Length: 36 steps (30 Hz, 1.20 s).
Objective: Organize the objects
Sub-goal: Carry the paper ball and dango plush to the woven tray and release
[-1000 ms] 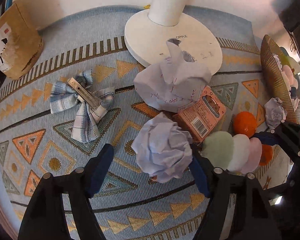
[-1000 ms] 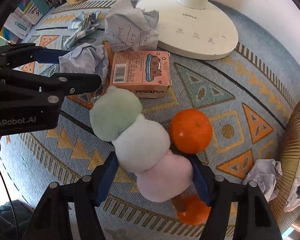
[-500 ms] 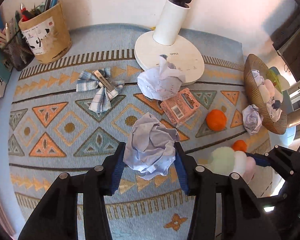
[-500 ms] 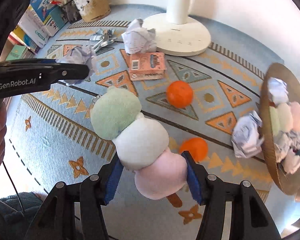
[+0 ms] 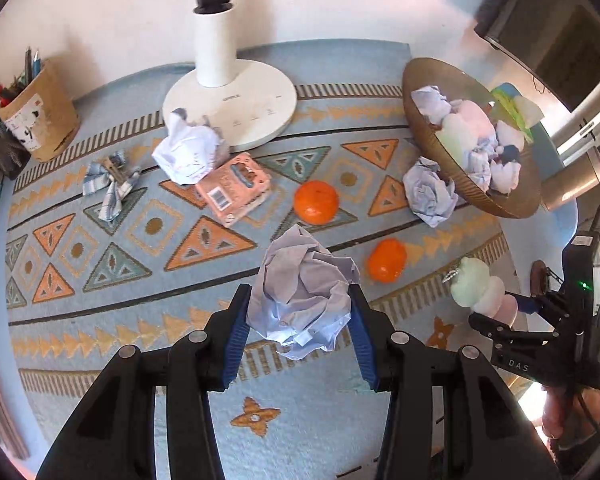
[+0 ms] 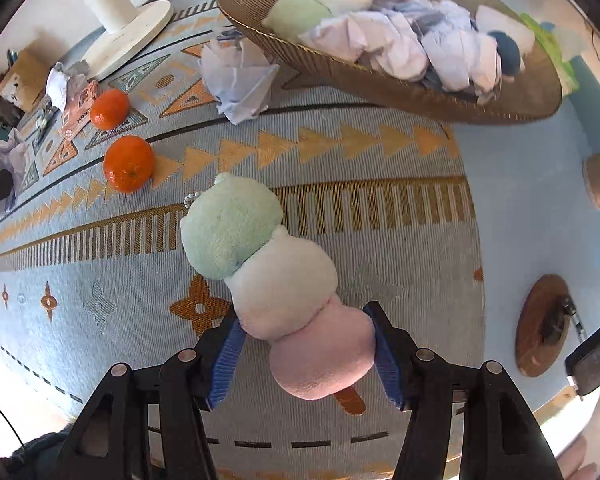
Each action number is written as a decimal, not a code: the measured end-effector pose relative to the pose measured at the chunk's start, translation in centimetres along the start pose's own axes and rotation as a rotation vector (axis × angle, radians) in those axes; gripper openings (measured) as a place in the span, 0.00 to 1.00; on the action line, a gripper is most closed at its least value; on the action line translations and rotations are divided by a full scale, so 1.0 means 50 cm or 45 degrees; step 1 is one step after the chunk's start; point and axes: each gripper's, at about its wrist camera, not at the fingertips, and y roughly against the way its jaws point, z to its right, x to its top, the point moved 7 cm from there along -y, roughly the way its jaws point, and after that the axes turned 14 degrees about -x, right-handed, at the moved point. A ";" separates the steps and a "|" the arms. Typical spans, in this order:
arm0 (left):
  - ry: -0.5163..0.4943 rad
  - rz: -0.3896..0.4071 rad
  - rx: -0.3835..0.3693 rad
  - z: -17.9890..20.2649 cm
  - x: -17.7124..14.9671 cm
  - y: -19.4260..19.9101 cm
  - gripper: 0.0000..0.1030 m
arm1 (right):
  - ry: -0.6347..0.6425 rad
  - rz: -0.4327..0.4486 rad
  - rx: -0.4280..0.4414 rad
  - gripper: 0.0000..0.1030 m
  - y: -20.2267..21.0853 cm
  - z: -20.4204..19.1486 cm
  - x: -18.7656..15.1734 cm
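Left wrist view: a patterned blue mat [image 5: 112,264] spreads under a white lamp base [image 5: 236,108] and a woven basket [image 5: 432,140] full of paper and plush. Above the mat, the left gripper [image 5: 300,316] clamps a crumpled paper ball [image 5: 304,300]. Nearer the basket, the right gripper [image 6: 304,356] pinches the pink end of a three-ball plush skewer [image 6: 268,280]. Two oranges [image 5: 315,202] lie between.

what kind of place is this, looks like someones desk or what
Probably a home desk or study table: a white desk lamp stands on a patterned mat, a pen holder sits by the wall, and a woven bowl holds crumpled paper and plush toys.
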 end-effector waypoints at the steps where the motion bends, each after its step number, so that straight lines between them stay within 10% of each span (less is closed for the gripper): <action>1: -0.017 -0.009 -0.002 0.015 -0.001 -0.002 0.42 | -0.013 -0.015 0.016 0.57 -0.006 0.003 -0.006; 13: -0.092 -0.062 0.026 0.117 -0.022 -0.042 0.42 | 0.118 0.021 -0.011 0.72 -0.008 -0.011 -0.021; 21: -0.011 -0.048 0.038 0.103 -0.038 -0.040 0.42 | 0.285 0.083 -0.041 0.52 0.032 -0.040 -0.037; 25: 0.009 -0.036 0.036 0.105 -0.033 -0.040 0.42 | 0.236 0.077 0.126 0.52 0.082 -0.034 -0.032; 36: -0.098 0.081 0.012 0.178 0.095 -0.013 0.42 | -0.061 0.387 0.104 0.52 0.264 0.169 0.129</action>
